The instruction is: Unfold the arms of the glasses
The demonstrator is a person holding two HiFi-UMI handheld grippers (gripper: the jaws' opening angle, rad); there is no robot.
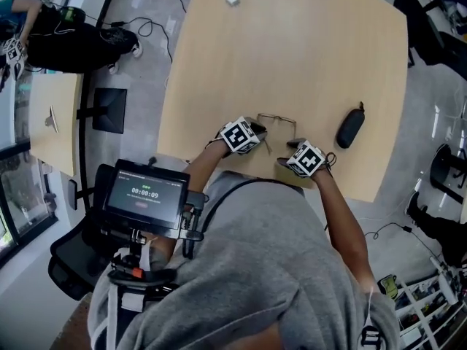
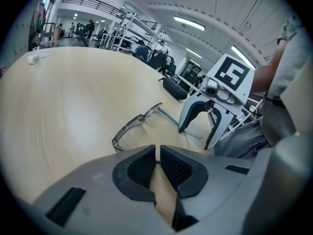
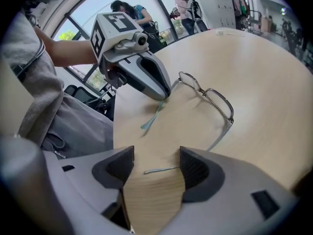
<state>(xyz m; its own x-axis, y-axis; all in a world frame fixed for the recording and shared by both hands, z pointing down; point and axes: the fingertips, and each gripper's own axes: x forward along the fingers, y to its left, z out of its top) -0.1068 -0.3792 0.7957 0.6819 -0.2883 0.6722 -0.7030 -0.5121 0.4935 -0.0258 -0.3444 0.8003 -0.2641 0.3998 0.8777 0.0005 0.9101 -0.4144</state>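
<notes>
Right gripper wide, left gripper pinching glasses
Table edge close, bare wood beyond; frame unfolded, teal tip between right jaws

Glasses sit on the table right ahead of the left gripper's jaws, one arm tip between the right gripper's jaws.

Bare tabletop beyond the glasses — black case off to the right

Bright overhead strip lights; soft shadows; fisheye warp, dark corners.
</notes>
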